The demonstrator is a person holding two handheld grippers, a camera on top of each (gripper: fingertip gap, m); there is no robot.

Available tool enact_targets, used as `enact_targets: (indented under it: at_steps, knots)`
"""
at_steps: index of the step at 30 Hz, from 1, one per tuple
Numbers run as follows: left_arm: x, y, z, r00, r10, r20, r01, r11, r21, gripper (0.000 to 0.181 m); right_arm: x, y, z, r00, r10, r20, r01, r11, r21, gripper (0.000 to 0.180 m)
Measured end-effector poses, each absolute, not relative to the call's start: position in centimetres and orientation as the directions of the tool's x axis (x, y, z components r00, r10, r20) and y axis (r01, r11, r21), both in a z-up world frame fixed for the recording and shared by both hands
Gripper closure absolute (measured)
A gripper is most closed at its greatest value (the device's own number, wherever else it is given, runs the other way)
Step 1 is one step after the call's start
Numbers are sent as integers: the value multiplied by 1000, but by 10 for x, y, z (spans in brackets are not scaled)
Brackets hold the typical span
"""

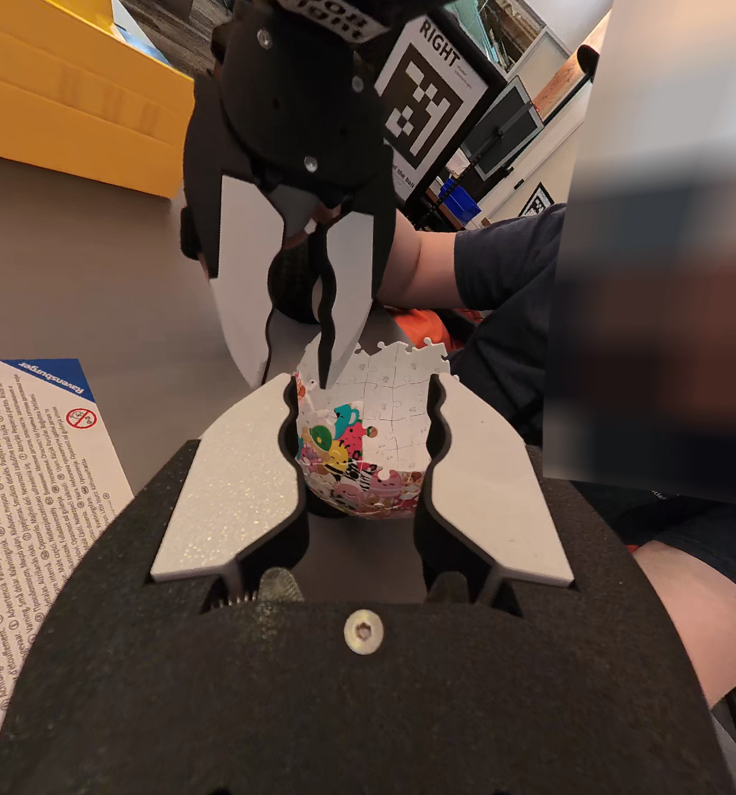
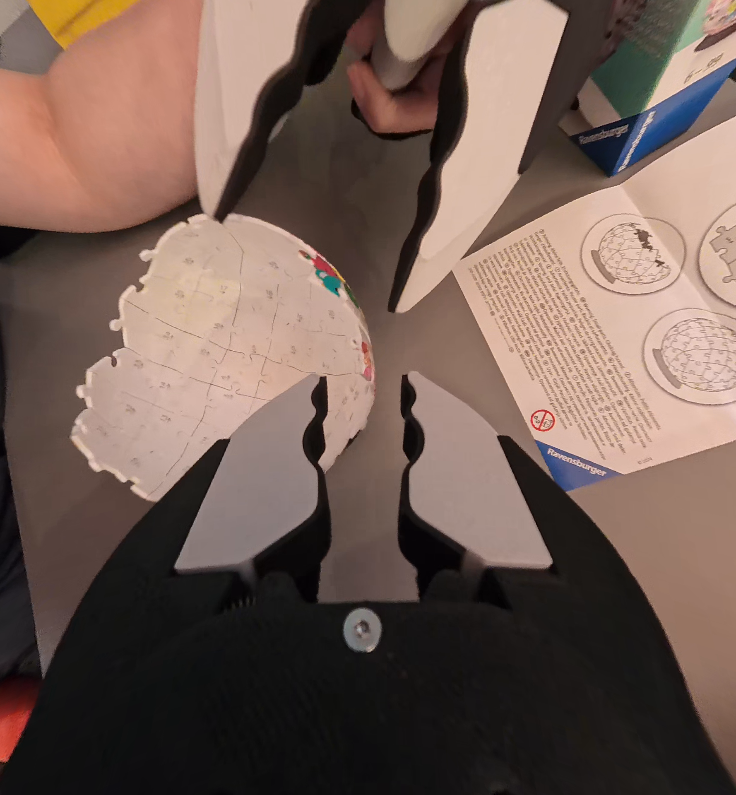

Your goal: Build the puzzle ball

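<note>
The partly built puzzle ball (image 1: 383, 430) is an open half shell, white inside and with colourful cartoon print outside. It lies tilted on the grey table (image 2: 400, 344), its open side facing up in the right wrist view (image 2: 211, 344). My left gripper (image 1: 363, 378) is open, with the shell at its fingertips. In the right wrist view the left gripper (image 2: 305, 262) has one fingertip (image 2: 216, 215) touching the shell's rim and the other a little clear of it. My right gripper (image 2: 363, 378) is open and empty above the shell's edge. In the left wrist view the right gripper (image 1: 291, 374) comes down from above, one fingertip (image 1: 324, 378) at the rim.
A printed instruction leaflet (image 2: 615, 322) lies on the table and also shows in the left wrist view (image 1: 35, 494). The blue and green puzzle box (image 2: 658, 86) stands behind it. A yellow box (image 1: 69, 99) is at the far left. A person's forearm (image 2: 78, 142) rests beside the shell. The tips of one gripper are about 6 cm away from the tips of the other.
</note>
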State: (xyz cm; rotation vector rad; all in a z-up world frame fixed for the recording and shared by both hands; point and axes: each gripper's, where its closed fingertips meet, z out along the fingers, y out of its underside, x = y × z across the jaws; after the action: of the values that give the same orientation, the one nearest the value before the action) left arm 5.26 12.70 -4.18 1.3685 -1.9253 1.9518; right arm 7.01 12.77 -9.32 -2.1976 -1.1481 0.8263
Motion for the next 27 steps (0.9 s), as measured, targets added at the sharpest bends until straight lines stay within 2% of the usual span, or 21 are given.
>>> enact_targets:
  at_steps: [27]
  knots:
    - [51,128,-42,-596,-507,623,-614,-212,-760,123,70,129,-115,459,815,-355,527,-571,-629,159]
